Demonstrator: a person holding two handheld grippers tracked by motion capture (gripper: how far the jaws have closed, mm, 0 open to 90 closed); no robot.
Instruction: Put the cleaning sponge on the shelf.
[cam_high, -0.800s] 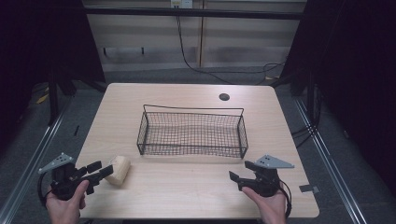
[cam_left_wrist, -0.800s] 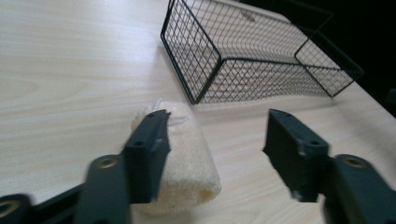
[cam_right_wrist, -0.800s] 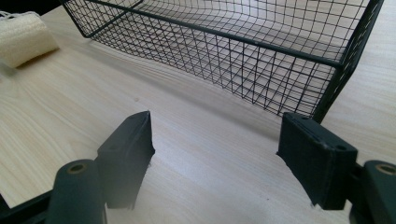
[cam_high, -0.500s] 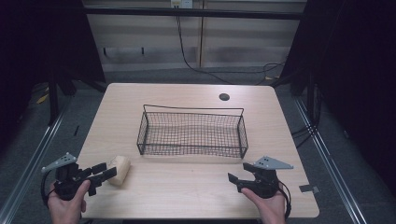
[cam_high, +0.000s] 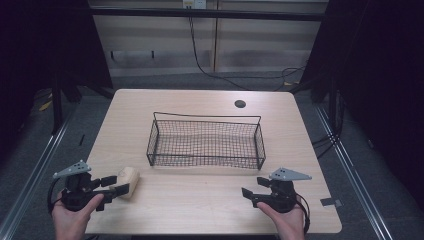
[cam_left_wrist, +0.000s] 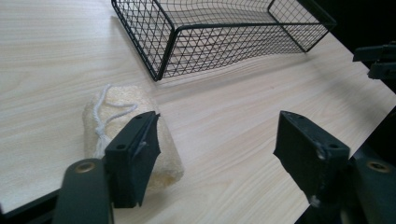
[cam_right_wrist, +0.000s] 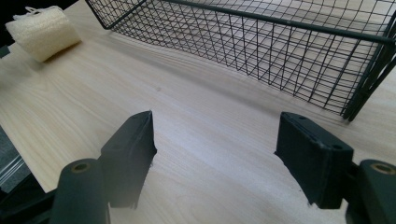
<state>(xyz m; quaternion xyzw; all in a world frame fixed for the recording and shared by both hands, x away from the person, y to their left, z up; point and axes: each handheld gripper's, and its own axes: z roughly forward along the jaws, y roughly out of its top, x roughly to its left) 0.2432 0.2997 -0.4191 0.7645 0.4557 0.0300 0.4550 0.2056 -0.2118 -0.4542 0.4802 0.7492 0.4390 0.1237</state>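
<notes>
Seen from the high view, the left gripper sits at the near left corner of the pale wooden table with its jaws spread wide, holding nothing; the farther jaw tip lies against a cream, rounded sponge that rests just ahead of it. Beyond the sponge and toward the middle stands a black wire basket, long, rectangular and empty. At the near right, the right gripper is also spread wide and holds nothing, apart from the basket.

Along the left gripper view, its two flat black jaws stand far apart. One jaw overlaps the sponge, a coarse fibrous block with a white cord loop on top; whether they touch is unclear here. A basket corner of thin grid mesh lies ahead.

Along the right gripper view, the jaws gape over bare wood grain. Ahead runs the basket side; the sponge lies far off to the left.
</notes>
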